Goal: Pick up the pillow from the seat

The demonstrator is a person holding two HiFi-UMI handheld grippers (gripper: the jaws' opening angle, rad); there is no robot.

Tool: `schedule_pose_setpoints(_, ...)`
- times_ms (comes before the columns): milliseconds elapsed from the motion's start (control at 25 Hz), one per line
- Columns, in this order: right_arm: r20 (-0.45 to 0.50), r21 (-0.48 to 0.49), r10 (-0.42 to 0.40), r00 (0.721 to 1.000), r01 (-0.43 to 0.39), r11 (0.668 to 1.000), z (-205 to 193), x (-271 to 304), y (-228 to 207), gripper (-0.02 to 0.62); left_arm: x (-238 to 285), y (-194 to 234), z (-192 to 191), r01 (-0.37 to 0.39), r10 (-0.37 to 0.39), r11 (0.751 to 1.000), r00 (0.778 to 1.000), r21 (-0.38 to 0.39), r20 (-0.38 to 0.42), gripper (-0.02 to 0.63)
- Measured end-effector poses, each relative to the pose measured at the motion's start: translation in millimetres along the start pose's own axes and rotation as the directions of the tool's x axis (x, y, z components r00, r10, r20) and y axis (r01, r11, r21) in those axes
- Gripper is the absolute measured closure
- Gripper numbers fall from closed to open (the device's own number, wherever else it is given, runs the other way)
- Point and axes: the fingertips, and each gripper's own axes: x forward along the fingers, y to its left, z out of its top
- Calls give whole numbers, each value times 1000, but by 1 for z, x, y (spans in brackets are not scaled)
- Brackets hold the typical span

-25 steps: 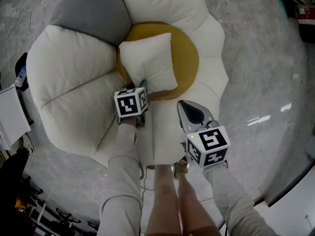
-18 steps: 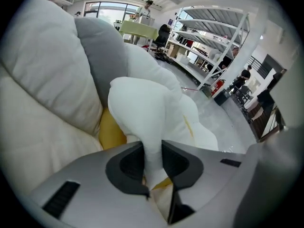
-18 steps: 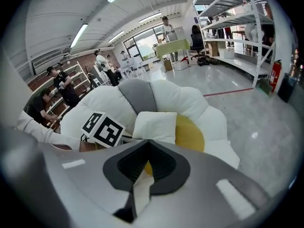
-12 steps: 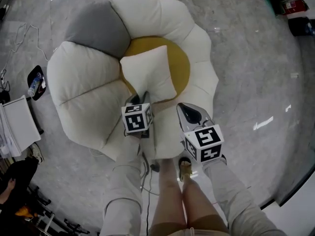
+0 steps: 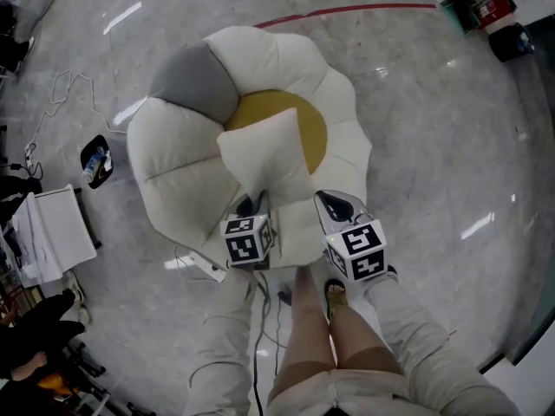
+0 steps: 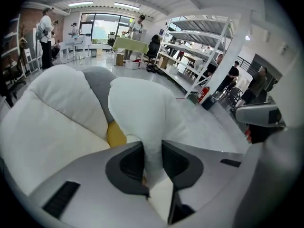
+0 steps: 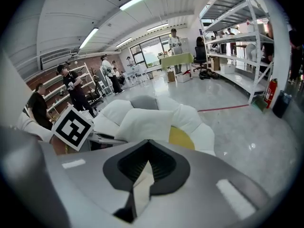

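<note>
Two tongs show: the left tongs (image 6: 152, 161) are clenched on the near corner of the white pillow (image 5: 264, 156), the right tongs (image 7: 144, 167) are closed on nothing. The pillow sits tilted over the flower seat (image 5: 178, 141), so the grab looks done and lifting it clear is left

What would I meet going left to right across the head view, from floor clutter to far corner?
white box → plastic bottle → grey seat cushion → white pillow → red fire extinguisher
</note>
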Motion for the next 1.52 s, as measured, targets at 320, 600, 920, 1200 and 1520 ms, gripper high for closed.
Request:
schedule_pose_setpoints(320,43,-39,-4,999,6,999,28,-60,22,595,-78,-38,16,12,-11,1000,999,-27,49,526)
schedule_pose_setpoints(600,79,-73,5,997,1,997,47,-110,44,595,-137,-70,34,19,-14,999,994,-43,108,526)
schedule_pose_setpoints(920,111,-139,37,993,-21,990,59,-158,64,595,-196,-102,44,28,-22,999,988,-34,155,526)
schedule_pose_setpoints(1200,147,-164,53,988,-29,986,66,-184,80,595,-242,-114,39,32,-21,998,978,-50,207,526)
schedule_pose_setpoints(1520,227,-162,73,971,-36,986,74,-218,94,595,-282,-120,26,26,-18,999,965,-27,261,526)
